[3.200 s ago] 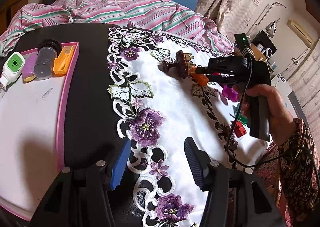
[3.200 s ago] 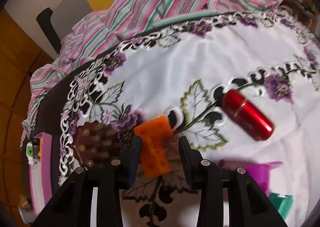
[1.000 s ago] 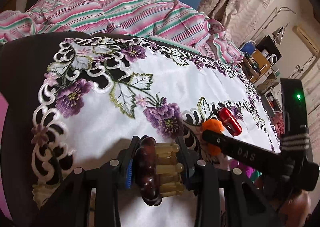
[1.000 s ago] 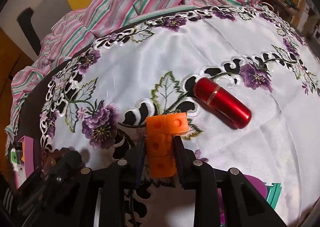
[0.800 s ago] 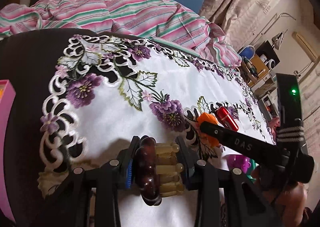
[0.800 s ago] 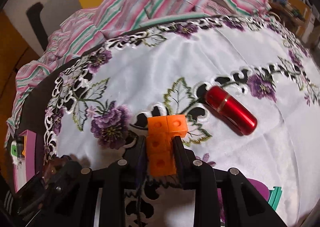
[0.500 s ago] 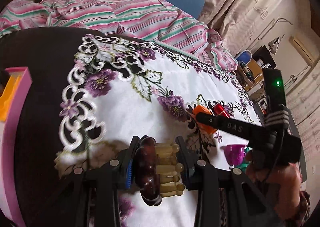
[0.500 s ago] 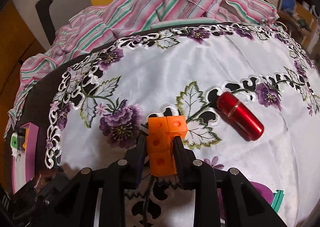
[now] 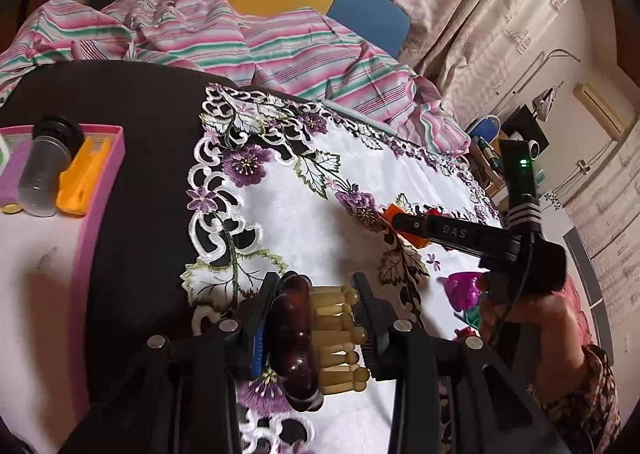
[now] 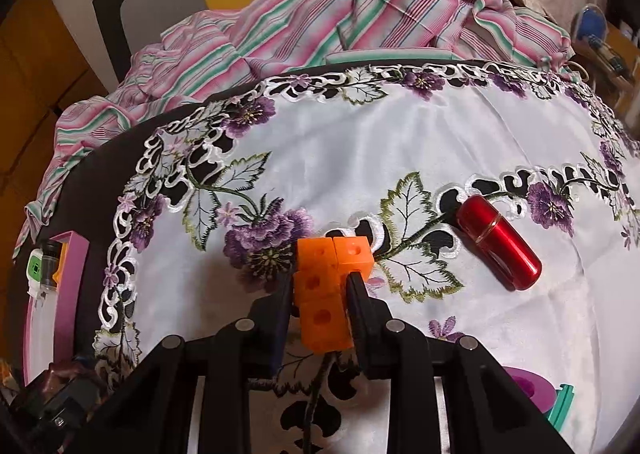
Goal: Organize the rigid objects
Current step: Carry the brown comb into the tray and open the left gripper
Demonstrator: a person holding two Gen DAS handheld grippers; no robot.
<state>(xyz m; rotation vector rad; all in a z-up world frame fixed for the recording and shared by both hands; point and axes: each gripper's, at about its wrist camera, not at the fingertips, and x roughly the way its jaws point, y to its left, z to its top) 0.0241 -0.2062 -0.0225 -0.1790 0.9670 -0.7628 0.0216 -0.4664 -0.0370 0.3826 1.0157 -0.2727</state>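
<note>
The left hand-held gripper [image 9: 316, 318] is gripping a dark brown wooden-toothed comb [image 9: 298, 338], the right hand-held gripper [image 10: 319, 296] an orange block piece [image 10: 326, 286], both above the embroidered white cloth [image 10: 400, 142]. Next likely calls for placing them in the pink-rimmed tray [image 9: 102, 210].

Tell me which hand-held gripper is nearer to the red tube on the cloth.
Right. The right hand-held gripper, shut on the orange block piece, sits just beside the red tube. The left hand-held gripper, holding the wooden massager, is farther off, toward the pink tray.
</note>
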